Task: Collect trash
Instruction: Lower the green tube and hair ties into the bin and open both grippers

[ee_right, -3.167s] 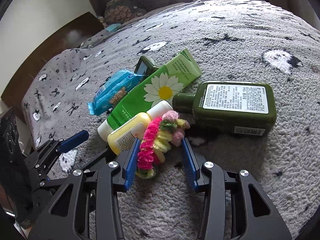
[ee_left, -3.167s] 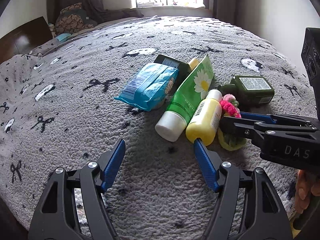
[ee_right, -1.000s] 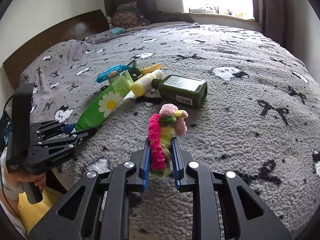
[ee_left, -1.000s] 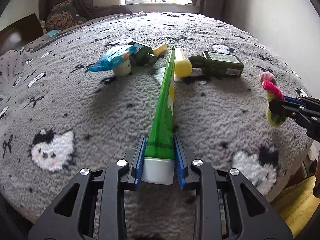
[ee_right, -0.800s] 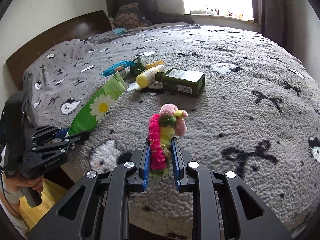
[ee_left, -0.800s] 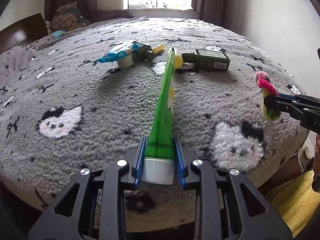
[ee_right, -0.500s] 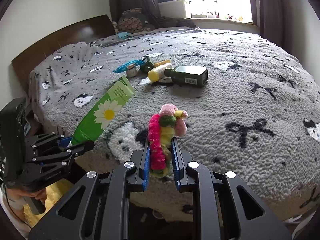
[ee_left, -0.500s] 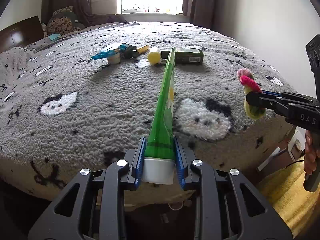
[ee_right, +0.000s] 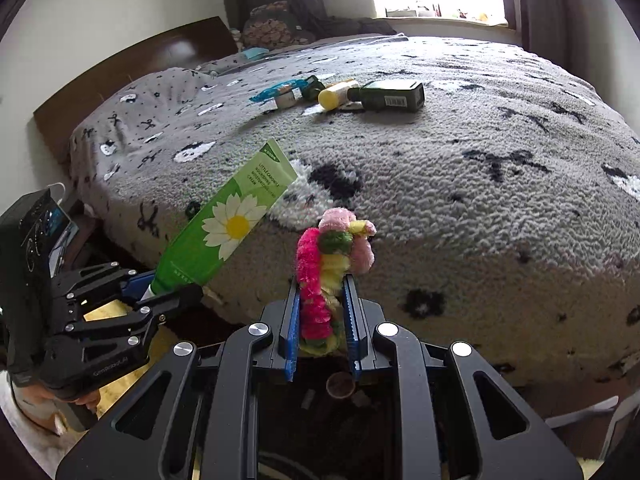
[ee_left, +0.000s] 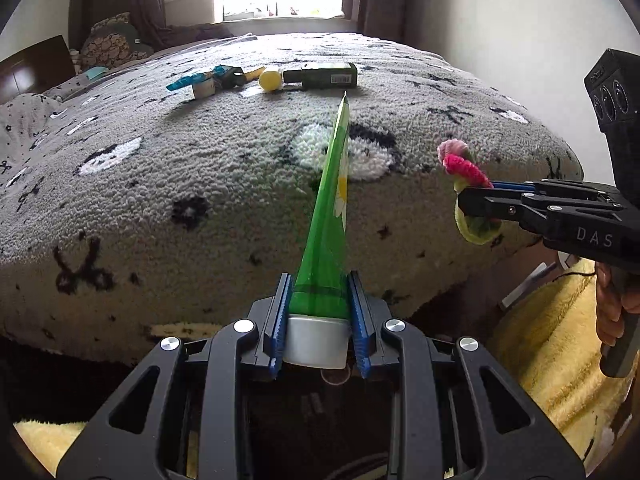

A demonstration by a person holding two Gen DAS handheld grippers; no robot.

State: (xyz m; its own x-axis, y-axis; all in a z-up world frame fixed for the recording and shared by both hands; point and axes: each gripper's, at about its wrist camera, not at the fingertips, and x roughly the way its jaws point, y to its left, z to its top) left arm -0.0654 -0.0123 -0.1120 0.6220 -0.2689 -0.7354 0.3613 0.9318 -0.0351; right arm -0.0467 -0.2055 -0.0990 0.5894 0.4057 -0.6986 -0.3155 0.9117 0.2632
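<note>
My left gripper [ee_left: 318, 312] is shut on the capped end of a green daisy-print cream tube [ee_left: 332, 208], which sticks forward over the bed's edge. The same tube [ee_right: 228, 224] shows in the right wrist view, held by the left gripper [ee_right: 168, 288] at lower left. My right gripper [ee_right: 320, 316] is shut on a fuzzy pink, yellow and green scrunchie [ee_right: 326, 268], off the blanket. From the left wrist view the scrunchie [ee_left: 464, 168] juts from the right gripper [ee_left: 468, 204] at the right.
On the grey patterned blanket [ee_left: 200, 168] far back lie a dark green bottle [ee_left: 324, 76], a yellow bottle [ee_left: 270, 79], a blue wrapper [ee_left: 192, 80] and a small white jar [ee_left: 202, 89]. A yellow rug [ee_left: 560, 340] covers the floor below. A hand [ee_left: 612, 308] holds the right handle.
Both grippers have drawn back from the middle of the bed to beyond its near edge, carrying the tube and the scrunchie. The items left on the blanket now look farther away.
</note>
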